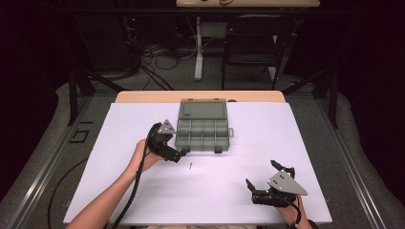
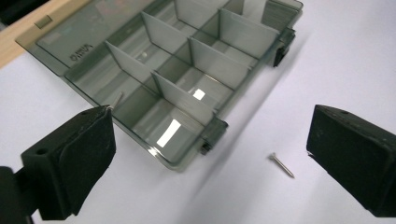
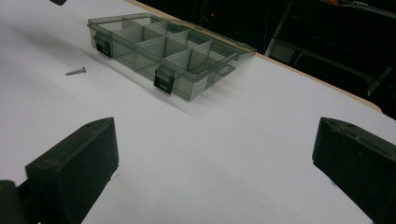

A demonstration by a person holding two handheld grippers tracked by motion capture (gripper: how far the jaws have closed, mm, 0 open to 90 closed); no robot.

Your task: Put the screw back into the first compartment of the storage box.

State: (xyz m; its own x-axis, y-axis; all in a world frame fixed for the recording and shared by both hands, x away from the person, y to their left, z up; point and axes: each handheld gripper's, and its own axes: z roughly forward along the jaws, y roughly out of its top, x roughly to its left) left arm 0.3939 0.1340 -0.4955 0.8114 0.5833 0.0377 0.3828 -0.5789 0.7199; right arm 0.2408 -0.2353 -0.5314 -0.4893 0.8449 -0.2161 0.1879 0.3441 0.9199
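Smoky plastic box (image 1: pixel 202 126) lies open mid-table, lid flat behind, ready for parts. One screw (image 2: pixel 281 165) lies on the white sheet just beside it, between the left gripper's (image 1: pixel 183 152) spread jaws. Right gripper (image 1: pixel 260 174) rests apart, jaws wide, empty.

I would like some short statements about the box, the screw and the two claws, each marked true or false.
1. The box is open, with its lid lying flat behind it. True.
2. The screw lies inside a compartment. False: it lies on the white table, in front of the box.
3. The left claw is open and holds nothing. True.
4. The right claw is shut on the screw. False: it is open and empty, far from the screw.
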